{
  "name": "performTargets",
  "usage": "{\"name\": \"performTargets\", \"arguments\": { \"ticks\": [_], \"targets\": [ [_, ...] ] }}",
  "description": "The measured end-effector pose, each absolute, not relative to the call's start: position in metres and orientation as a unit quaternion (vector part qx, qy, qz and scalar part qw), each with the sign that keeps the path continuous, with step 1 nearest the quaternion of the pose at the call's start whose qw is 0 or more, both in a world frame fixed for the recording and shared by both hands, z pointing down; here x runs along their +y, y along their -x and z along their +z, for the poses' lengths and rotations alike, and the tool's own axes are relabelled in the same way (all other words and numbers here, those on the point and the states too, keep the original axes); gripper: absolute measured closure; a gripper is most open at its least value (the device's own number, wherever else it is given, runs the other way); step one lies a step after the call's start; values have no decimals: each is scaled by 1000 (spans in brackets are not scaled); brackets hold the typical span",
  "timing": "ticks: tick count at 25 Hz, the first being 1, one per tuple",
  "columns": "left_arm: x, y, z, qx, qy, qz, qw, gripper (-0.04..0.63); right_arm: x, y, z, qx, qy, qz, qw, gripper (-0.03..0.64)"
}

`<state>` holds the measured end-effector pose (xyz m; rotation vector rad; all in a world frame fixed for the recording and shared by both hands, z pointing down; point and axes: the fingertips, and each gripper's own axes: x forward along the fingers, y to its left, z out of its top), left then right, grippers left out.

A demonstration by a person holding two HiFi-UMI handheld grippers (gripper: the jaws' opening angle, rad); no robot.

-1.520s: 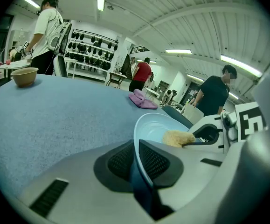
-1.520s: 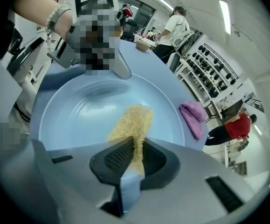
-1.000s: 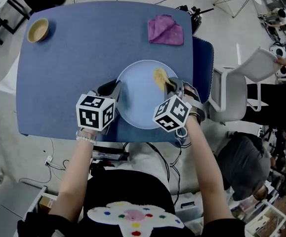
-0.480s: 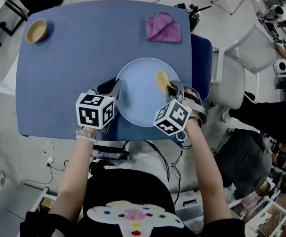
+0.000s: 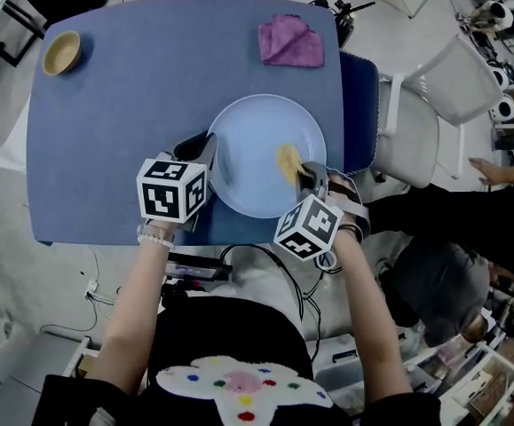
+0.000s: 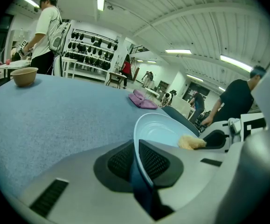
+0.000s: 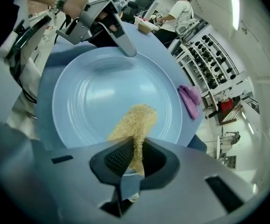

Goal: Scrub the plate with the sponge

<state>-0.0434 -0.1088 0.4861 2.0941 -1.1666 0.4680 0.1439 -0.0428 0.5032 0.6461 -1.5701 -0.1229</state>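
Note:
A pale blue plate (image 5: 257, 140) lies on the blue table, also seen as the plate (image 7: 102, 92) in the right gripper view and the plate (image 6: 160, 129) in the left gripper view. My left gripper (image 5: 205, 153) is shut on the plate's left rim, the rim clamped between its pads (image 6: 148, 160). A yellow sponge (image 5: 288, 161) rests on the plate's right part, pinched in my right gripper (image 5: 304, 174). The sponge (image 7: 132, 125) runs out from between the dark pads (image 7: 118, 158) onto the plate floor. From the left gripper the sponge (image 6: 190, 142) shows at the plate's far side.
A purple cloth (image 5: 290, 43) lies at the table's far right, a small tan bowl (image 5: 61, 53) at its far left. A white chair (image 5: 434, 122) stands right of the table (image 5: 123, 105). People stand among racks beyond it.
My right gripper has drawn the sponge across the plate toward the near right rim. The left gripper has kept its hold on the plate's left rim.

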Motion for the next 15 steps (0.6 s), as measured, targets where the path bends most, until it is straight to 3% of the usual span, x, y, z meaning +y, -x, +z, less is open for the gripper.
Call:
{"name": "performTargets", "arguments": {
  "ticks": [15],
  "targets": [
    [-110, 42, 486, -446, -807, 179, 344, 552, 13, -80, 504, -746, -243, 32, 619, 575]
  ]
}}
